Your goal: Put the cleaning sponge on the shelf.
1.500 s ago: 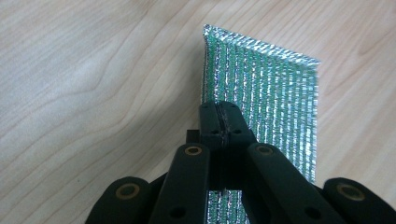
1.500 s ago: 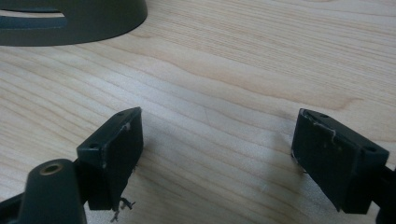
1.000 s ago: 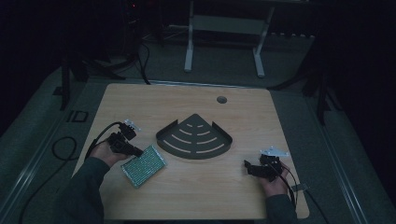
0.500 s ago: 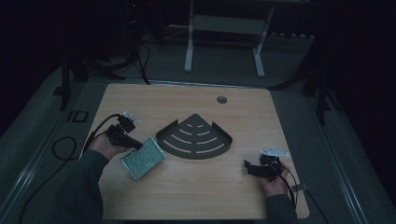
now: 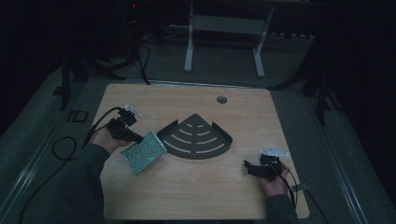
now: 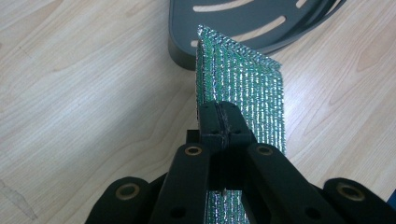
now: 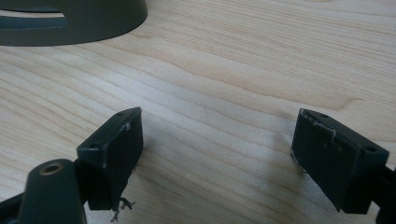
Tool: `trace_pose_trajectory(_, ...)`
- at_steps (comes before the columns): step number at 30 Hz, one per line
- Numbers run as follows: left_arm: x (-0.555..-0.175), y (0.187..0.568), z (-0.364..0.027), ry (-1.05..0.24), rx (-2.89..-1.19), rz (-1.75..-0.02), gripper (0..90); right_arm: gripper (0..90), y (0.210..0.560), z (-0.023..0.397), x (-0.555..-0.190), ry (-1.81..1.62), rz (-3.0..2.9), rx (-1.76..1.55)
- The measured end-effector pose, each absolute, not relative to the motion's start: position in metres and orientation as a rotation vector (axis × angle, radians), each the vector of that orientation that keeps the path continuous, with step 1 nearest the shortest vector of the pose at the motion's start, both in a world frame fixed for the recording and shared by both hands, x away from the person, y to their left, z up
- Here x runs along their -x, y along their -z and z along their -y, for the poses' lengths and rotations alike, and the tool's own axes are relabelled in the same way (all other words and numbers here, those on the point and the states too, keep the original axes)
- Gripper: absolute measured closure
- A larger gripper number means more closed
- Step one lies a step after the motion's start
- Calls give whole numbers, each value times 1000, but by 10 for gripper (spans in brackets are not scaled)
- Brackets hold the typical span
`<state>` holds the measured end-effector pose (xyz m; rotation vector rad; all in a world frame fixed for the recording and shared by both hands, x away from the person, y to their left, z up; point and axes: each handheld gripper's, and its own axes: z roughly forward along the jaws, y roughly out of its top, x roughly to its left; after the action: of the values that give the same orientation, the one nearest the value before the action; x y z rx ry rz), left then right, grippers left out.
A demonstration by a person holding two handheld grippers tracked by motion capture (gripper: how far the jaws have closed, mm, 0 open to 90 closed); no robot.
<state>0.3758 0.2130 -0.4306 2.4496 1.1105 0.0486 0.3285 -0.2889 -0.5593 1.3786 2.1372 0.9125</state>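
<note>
I count one silver-green mesh pad [image 5: 144, 151], pinched at its edge by my left gripper [image 5: 138, 138] and held over the table's left side just beside the one dark fan-shaped slotted tray [image 5: 198, 138] at centre. My right gripper [image 5: 248, 167] sits near right, jaws wide apart with nothing between them. One light wood table [image 5: 187, 196] with a round hole [image 5: 222, 99] far right, on grey floor in a dark room, white frame [image 5: 223, 25] beyond.

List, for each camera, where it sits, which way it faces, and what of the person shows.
High view: above the person's side, facing forward and down on the table; forearms, left gripper, right gripper.
Left gripper view: along shut jaws clamping the sparkly green pad.
Right gripper view: along open jaws over bare wood.
Shared: the grey slotted shelf.
</note>
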Motion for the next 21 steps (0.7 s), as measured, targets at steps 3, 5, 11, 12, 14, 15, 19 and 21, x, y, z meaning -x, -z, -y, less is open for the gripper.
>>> trace_pose_trajectory(3,-379,427,-211,-56,-2454,-1111,900,162,559,289,-329,-912,-2137,-1379)
trace_pose_trajectory(5,-381,425,-210,-57,-2452,-1110,900,162,559,289,-329,-912,-2137,-1378)
trace_pose_trajectory(11,-387,418,-206,-66,-2444,-1104,899,162,559,289,-329,-912,-2138,-1377)
trace_pose_trajectory(12,-388,417,-206,-62,-2443,-1101,899,162,559,289,-329,-912,-2137,-1378)
trace_pose_trajectory(14,-389,416,-204,-67,-2448,-1105,900,161,559,289,-329,-912,-2137,-1378)
trace_pose_trajectory(15,-390,415,-204,-66,-2446,-1104,899,162,559,289,-329,-912,-2137,-1378)
trace_pose_trajectory(19,-395,412,-202,-73,-2455,-1103,899,162,559,289,-329,-913,-2137,-1378)
trace_pose_trajectory(21,-398,410,-201,-71,-2445,-1109,899,162,559,289,-329,-912,-2137,-1378)
